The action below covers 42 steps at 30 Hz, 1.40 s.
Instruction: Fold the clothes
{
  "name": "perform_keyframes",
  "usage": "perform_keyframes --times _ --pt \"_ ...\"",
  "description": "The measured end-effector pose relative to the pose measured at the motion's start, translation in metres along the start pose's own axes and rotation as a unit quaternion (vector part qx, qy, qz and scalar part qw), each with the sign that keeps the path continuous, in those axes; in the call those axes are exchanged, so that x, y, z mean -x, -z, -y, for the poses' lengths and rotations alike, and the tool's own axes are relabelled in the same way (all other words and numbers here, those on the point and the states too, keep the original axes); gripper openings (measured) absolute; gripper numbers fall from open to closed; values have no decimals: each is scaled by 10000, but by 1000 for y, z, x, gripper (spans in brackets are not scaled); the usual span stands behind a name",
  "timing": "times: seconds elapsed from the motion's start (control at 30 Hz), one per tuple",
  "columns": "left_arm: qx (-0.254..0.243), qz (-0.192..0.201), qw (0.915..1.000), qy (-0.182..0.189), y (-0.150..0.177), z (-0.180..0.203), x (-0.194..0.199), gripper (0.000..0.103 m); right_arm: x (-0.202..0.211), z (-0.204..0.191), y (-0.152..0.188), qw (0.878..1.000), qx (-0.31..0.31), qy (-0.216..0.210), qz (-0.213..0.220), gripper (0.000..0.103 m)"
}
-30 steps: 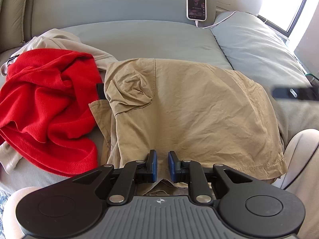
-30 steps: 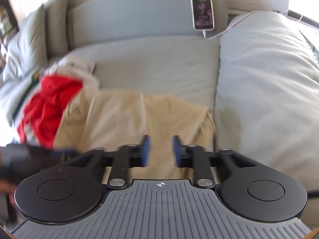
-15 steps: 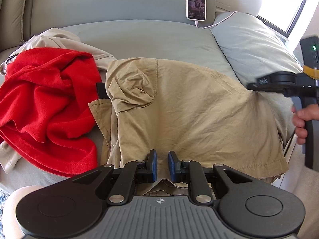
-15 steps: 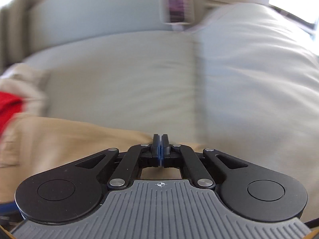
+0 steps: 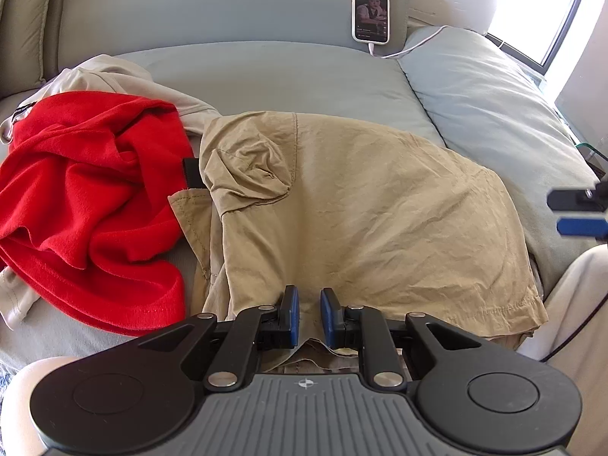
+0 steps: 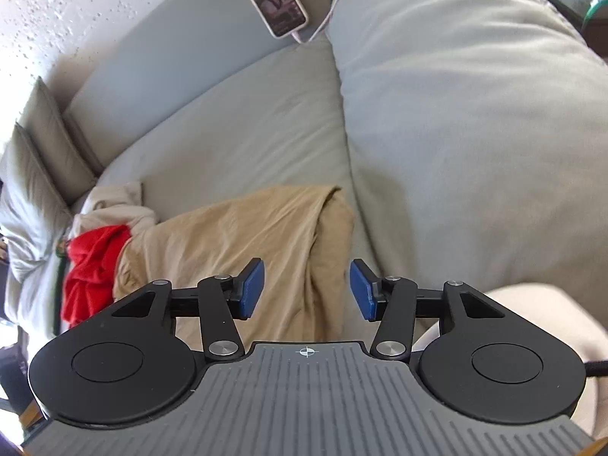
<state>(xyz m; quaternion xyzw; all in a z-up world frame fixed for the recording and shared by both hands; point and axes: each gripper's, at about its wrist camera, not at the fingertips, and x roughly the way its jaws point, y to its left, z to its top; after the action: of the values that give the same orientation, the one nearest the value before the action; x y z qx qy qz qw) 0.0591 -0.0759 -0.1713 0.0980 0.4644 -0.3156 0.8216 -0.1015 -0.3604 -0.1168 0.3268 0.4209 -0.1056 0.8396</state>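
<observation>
Khaki trousers (image 5: pixel 361 205) lie folded over on the grey sofa seat, with a pocket bulge at their left. They also show in the right wrist view (image 6: pixel 243 243). My left gripper (image 5: pixel 307 313) hovers over their near edge, jaws slightly apart with nothing between them. My right gripper (image 6: pixel 307 289) is open and empty above the trousers' right end. It shows at the right edge of the left wrist view (image 5: pixel 577 212).
A red garment (image 5: pixel 83 190) lies crumpled on a beige garment (image 5: pixel 125 76) at the left. A phone (image 5: pixel 370 11) with a white cable leans on the sofa back. A large grey cushion (image 5: pixel 494 114) is at the right. The person's knees flank the near edge.
My right gripper was shut half a second ago and is now wide open; it has tilted and pulled back off the trousers' right end. My left gripper has not moved.
</observation>
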Motion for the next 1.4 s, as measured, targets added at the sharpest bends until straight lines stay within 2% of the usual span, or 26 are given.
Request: perform_keyframes --times 0.13,0.27,0.47,0.7,0.9,1.0,1.03,1.07,1.1,1.13,1.17,1.2,1.23,1.33,1.4 --pt "-19 -29 10000 76 -1 -2 0 18 6 -2 29 9998 -154 -29 -126 57" --pt "-14 -37 10000 86 -1 -2 1 18 3 2 41 9993 -315 -15 -223 57" --pt "181 4 9998 19 0 -1 1 18 -8 8 39 9989 -322 -43 -327 57" --pt "290 -76 9995 -75 -3 1 -1 18 -21 17 27 9991 -299 -217 -196 59" --pt "237 -118 9996 -37 -4 -1 -1 18 -47 28 37 9973 -408 -398 -472 59" --pt "235 -92 9997 -30 -2 -1 0 18 -51 27 42 9976 -273 -559 -312 64" --pt "239 -78 9997 -24 -2 -1 0 18 -53 25 43 9976 -179 -612 -258 69" --pt "252 -70 9997 -15 -1 -1 0 18 -56 17 43 9975 68 -673 -214 69" --pt "279 -70 9996 -1 -1 -2 1 18 -59 10 44 9968 320 -714 -172 63" --pt "314 -77 9995 11 -2 -3 1 18 -62 0 43 9960 608 -641 -145 46" --pt "337 -86 9994 26 -2 -3 1 18 -64 -9 43 9943 894 -568 -117 36" --pt "353 -96 9993 43 -2 -4 1 18 -67 -18 42 9922 1144 -497 -93 19" --pt "369 -105 9992 60 -3 -4 1 18 -65 -25 37 9915 1220 -438 -66 11" --pt "519 -170 9983 187 -8 -3 -1 18 -51 -55 23 9781 2037 -248 350 9" --pt "514 -190 9982 237 -13 2 -5 18 -44 -83 12 9576 2808 -135 626 9"
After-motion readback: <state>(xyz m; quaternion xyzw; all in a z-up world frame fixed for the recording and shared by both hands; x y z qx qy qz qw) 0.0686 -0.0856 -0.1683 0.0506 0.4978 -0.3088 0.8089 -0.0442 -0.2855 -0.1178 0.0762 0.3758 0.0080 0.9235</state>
